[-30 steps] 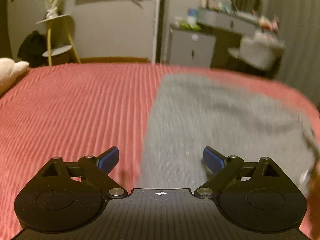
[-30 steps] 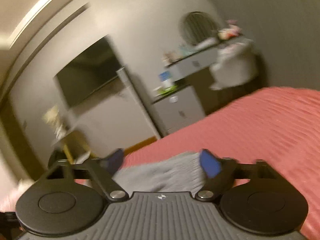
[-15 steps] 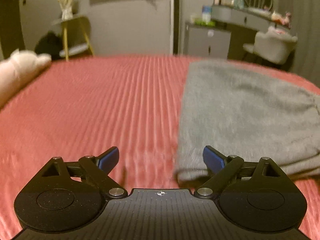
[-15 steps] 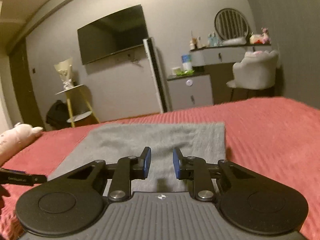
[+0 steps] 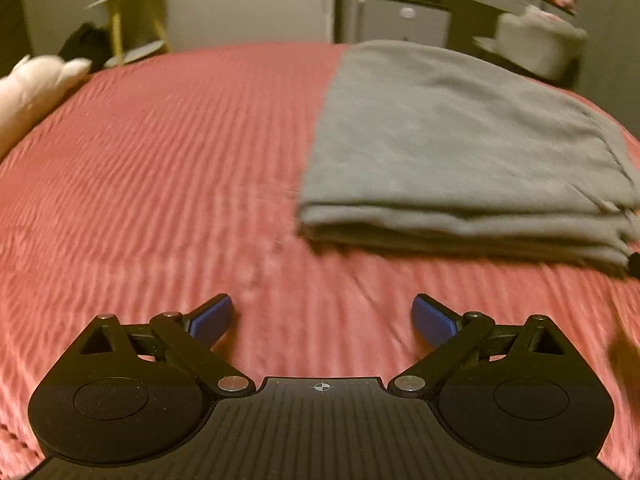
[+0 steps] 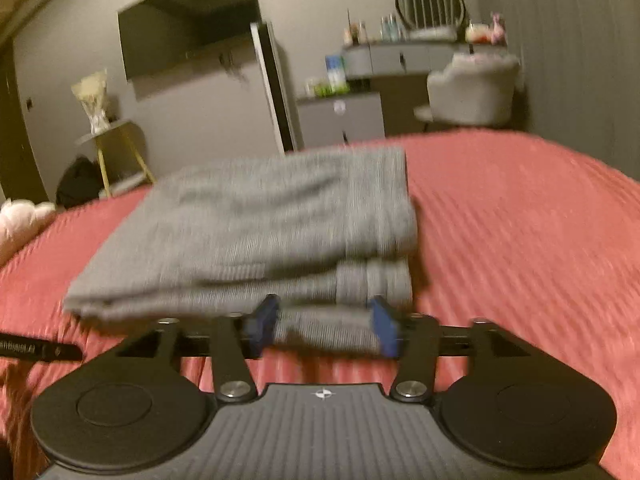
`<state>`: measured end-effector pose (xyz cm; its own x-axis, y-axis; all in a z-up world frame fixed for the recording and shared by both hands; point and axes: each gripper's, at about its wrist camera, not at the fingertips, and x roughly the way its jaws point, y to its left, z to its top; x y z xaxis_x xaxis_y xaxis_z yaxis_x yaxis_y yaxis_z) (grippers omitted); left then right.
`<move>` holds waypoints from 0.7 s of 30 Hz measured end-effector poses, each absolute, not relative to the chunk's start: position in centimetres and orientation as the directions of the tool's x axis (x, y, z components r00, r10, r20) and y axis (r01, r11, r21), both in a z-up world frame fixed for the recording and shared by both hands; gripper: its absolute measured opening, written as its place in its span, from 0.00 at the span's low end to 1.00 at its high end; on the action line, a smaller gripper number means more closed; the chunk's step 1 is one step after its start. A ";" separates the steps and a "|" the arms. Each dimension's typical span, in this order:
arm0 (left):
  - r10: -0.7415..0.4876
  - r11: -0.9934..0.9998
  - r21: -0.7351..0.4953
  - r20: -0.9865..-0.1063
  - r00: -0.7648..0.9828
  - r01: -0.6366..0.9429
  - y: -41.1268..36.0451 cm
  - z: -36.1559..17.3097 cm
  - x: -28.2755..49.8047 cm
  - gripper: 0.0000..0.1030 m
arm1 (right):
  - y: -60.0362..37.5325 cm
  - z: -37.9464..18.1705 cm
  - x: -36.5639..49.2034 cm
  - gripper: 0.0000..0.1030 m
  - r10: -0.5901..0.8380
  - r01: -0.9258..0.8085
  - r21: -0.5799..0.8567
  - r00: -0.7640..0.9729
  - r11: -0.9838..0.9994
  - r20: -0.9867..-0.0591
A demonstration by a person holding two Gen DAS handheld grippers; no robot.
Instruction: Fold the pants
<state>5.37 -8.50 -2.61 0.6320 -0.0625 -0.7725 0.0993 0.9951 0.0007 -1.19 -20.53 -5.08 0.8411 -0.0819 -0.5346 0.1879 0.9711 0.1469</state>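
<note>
Pants: folded grey knit pants (image 5: 460, 140) lie in a flat stack on the red ribbed bedspread (image 5: 160, 160), ahead and to the right of my left gripper (image 5: 322, 316).
Left gripper: released, blue pads spread wide over bare bedspread, well short of the stack's near edge, touching nothing.
Right gripper: my right gripper (image 6: 322, 322) is parted, its blue pads (image 6: 384, 326) either side of the lowest grey layer at the near edge; whether they touch the cloth I cannot tell through the blur.
Only the left view shows: the stack's long left side and its layered near edge from the side.
Only the right view shows: the black wall-mounted television (image 6: 188, 28), the round mirror (image 6: 430, 0) above the grey dressing table (image 6: 400, 58), and a dark strap (image 6: 38, 350) at the left.
Both views: white plush toy (image 5: 36, 84) at the bed's left edge, yellow-legged side table (image 6: 116, 152), pale upholstered chair (image 6: 472, 92).
Change, left: half a second ago my right pad overlapped the stack's corner; now the pants sit farther off.
Change, right: my pads were nearly together then; now they stand wide, and the stack's edge is closer.
</note>
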 end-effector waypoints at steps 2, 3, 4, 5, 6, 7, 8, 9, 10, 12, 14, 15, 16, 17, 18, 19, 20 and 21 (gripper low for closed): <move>-0.080 0.989 0.018 -0.767 0.636 0.146 -9.3 -2.4 4.3 0.97 | -19.4 -4.9 -2.3 0.94 -0.093 0.189 0.117 0.825 0.975 -0.557; -0.088 0.986 0.023 -0.764 0.639 0.163 -9.6 -2.2 3.9 0.97 | -18.8 -4.6 -2.7 0.95 -0.103 0.189 0.102 0.828 0.977 -0.552; -0.100 0.984 0.021 -0.762 0.639 0.178 -9.7 -2.1 3.4 0.98 | -18.4 -4.1 -3.1 0.96 -0.120 0.202 0.091 0.828 0.975 -0.548; -0.118 0.981 0.010 -0.761 0.638 0.194 -9.7 -1.9 2.8 0.98 | -18.1 -3.8 -3.4 0.96 -0.131 0.218 0.094 0.823 0.971 -0.553; -0.132 0.979 0.000 -0.759 0.638 0.203 -9.7 -1.7 2.7 0.98 | -18.0 -3.6 -3.6 0.96 -0.131 0.232 0.108 0.812 0.967 -0.569; -0.144 0.978 -0.009 -0.753 0.642 0.208 -9.7 -1.4 2.2 0.98 | -18.0 -3.7 -3.7 0.96 -0.124 0.252 0.133 0.788 0.958 -0.603; -0.151 0.977 -0.014 -0.745 0.649 0.211 -9.6 -1.1 1.9 0.98 | -17.9 -3.9 -3.7 0.96 -0.113 0.268 0.153 0.764 0.951 -0.635; -0.155 0.977 -0.017 -0.737 0.657 0.212 -9.6 -0.8 1.6 0.99 | -17.7 -4.1 -3.7 0.96 -0.105 0.285 0.166 0.735 0.944 -0.669; -0.159 0.977 -0.021 -0.731 0.664 0.211 -9.6 -0.6 1.4 0.99 | -17.4 -4.4 -3.8 0.96 -0.112 0.302 0.156 0.709 0.940 -0.697; -0.167 0.978 -0.034 -0.723 0.670 0.207 -9.5 0.0 1.4 0.99 | -16.5 -4.5 -4.0 0.96 -0.126 0.286 0.115 0.700 0.951 -0.703; -0.176 0.978 -0.050 -0.718 0.674 0.203 -9.2 0.3 1.3 1.00 | -15.3 -4.0 -4.4 0.96 -0.142 0.257 0.074 0.725 0.964 -0.674; -0.177 0.978 -0.054 -0.716 0.676 0.200 -9.1 0.4 1.2 1.00 | -14.8 -3.9 -4.6 0.96 -0.147 0.246 0.059 0.735 0.968 -0.662; -0.175 0.979 -0.055 -0.714 0.678 0.195 -9.1 0.5 1.2 1.00 | -14.1 -3.8 -4.7 0.96 -0.145 0.227 0.040 0.740 0.973 -0.657; -0.171 0.980 -0.053 -0.712 0.681 0.191 -9.0 0.6 1.1 1.00 | -13.8 -3.8 -4.5 0.96 -0.151 0.217 0.017 0.731 0.976 -0.665; -0.168 0.981 -0.049 -0.709 0.685 0.189 -9.0 0.6 1.1 1.00 | -13.3 -4.0 -4.2 0.96 -0.163 0.208 -0.016 0.716 0.978 -0.679; -0.166 0.981 -0.045 -0.707 0.687 0.191 -9.1 0.6 1.1 1.00 | -12.8 -4.3 -3.9 0.96 -0.175 0.196 -0.050 0.700 0.979 -0.692; -0.164 0.980 -0.037 -0.708 0.687 0.195 -9.2 0.4 1.2 1.00 | -12.4 -4.6 -3.6 0.96 -0.182 0.182 -0.076 0.687 0.980 -0.704; -0.159 0.980 -0.028 -0.708 0.688 0.197 -9.4 0.3 1.3 1.00 | -12.2 -4.8 -3.3 0.96 -0.186 0.169 -0.096 0.676 0.981 -0.713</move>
<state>1.26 -9.38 0.31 0.6879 -0.1586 -0.7083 0.1966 0.9801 -0.0285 -3.26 -12.17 -4.79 0.6760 -0.1859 -0.7130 0.1687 0.9810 -0.0957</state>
